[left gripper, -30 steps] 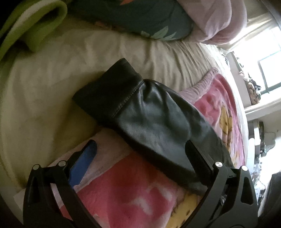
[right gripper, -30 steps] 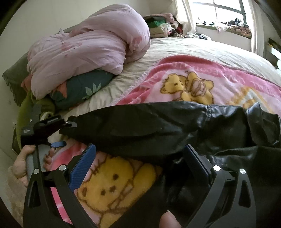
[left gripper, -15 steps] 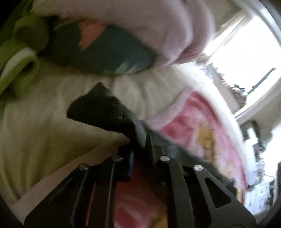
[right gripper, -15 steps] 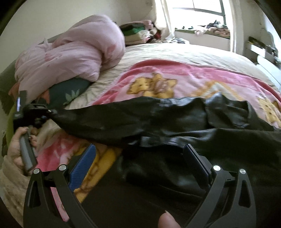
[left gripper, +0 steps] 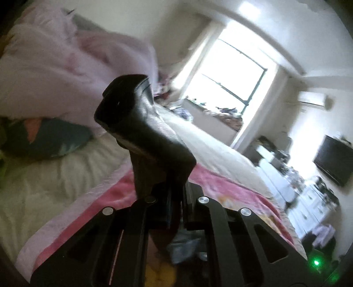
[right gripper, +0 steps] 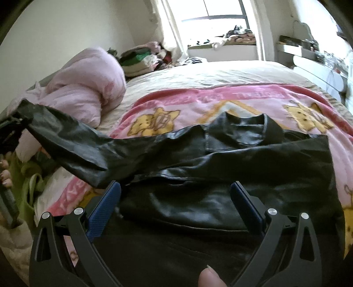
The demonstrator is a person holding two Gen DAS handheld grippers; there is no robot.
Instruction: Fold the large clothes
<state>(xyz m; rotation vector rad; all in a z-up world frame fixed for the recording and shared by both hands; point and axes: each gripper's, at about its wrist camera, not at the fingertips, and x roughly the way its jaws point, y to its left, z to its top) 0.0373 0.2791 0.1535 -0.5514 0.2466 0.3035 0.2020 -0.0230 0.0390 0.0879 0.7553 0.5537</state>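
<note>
Your black leather jacket (right gripper: 220,181) lies on the pink bear blanket (right gripper: 242,99) on the bed, near a bright window (right gripper: 220,11). Your left claw (left gripper: 176,198) is pinched tight on the jacket's sleeve (left gripper: 141,132), lifting it. Your right claw (right gripper: 174,207) hangs wide open over the jacket.

Both wrist views face the window (left gripper: 229,72), sharing the bed (right gripper: 220,72)

Place: you're in a lived-in home bedroom.
Bed (right gripper: 231,72): it fills your view, with a cream sheet and a pink cartoon-bear blanket (right gripper: 220,103) on top.
Bedding: a pink duvet (right gripper: 88,88) is bunched near you, and a dark leaf-print pillow (left gripper: 46,139) lies below it.
Clothes (right gripper: 143,59): a folded pile sits in the corner.
Window (left gripper: 229,75): it's bright, and its sill is cluttered.
Wall: you can see a TV (left gripper: 333,161) and an air conditioner (left gripper: 313,100).
</note>
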